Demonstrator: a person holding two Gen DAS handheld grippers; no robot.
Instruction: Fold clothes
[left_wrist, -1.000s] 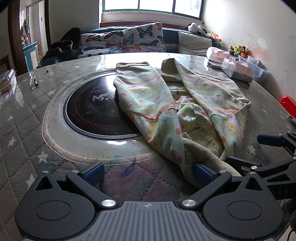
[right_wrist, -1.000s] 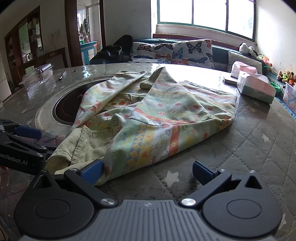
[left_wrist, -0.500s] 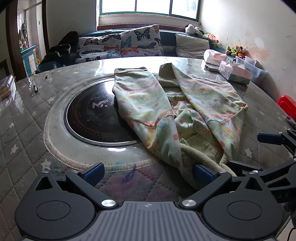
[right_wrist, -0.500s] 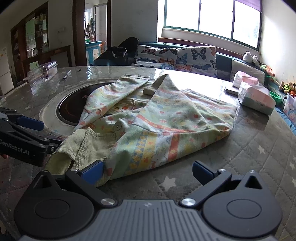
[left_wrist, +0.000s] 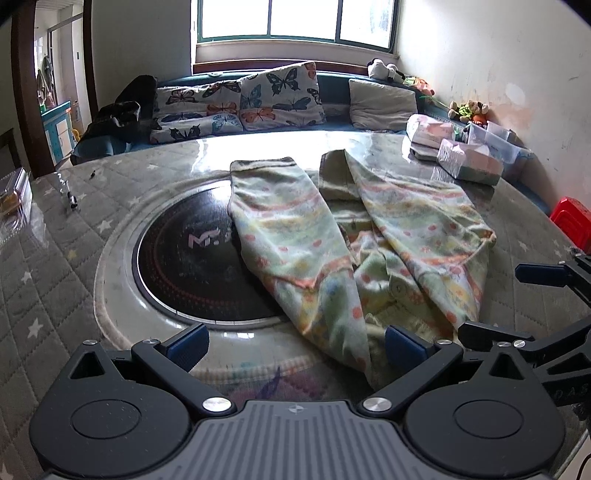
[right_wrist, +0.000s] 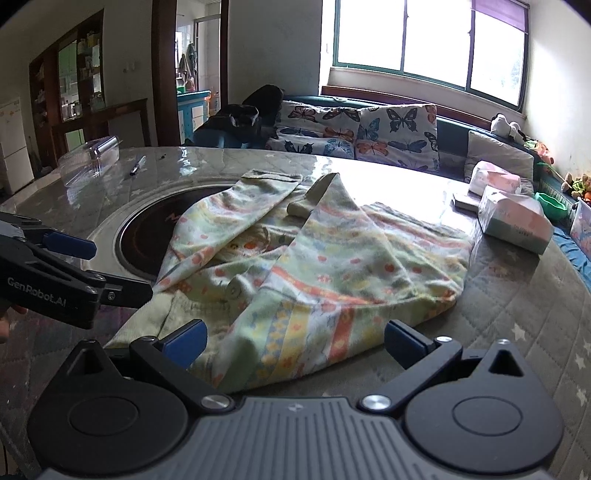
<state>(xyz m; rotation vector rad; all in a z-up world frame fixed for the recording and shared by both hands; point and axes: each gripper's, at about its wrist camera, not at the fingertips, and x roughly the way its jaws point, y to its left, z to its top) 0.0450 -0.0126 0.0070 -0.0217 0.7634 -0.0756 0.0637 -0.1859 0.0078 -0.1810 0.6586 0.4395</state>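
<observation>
A pale green garment (left_wrist: 295, 236) with orange and yellow print lies crumpled on the round quilted table (left_wrist: 55, 266), with one sleeve laid over the black centre disc. In the right wrist view the garment (right_wrist: 332, 266) has its ribbed hem nearest me. My left gripper (left_wrist: 295, 343) stands open at the near edge; the garment's near corner lies by its right fingertip (left_wrist: 402, 343). My right gripper (right_wrist: 293, 339) is open too, and the near hem lies in the gap between its fingers. Each gripper shows in the other's view: the right gripper (left_wrist: 491, 301) and the left gripper (right_wrist: 114, 269).
A black round hotplate (left_wrist: 192, 266) sits in the table's middle. Tissue boxes (right_wrist: 513, 221) and a clear container (left_wrist: 498, 140) stand at the far right. A pen (left_wrist: 72, 199) and a clear plastic box (right_wrist: 92, 155) lie at the far left. A sofa with butterfly cushions (left_wrist: 258, 99) runs behind, and a red stool (left_wrist: 572, 218) stands to the right.
Both wrist views have tilted up a little, showing more of the window and the room. The garment lies as before, and both grippers stay open.
</observation>
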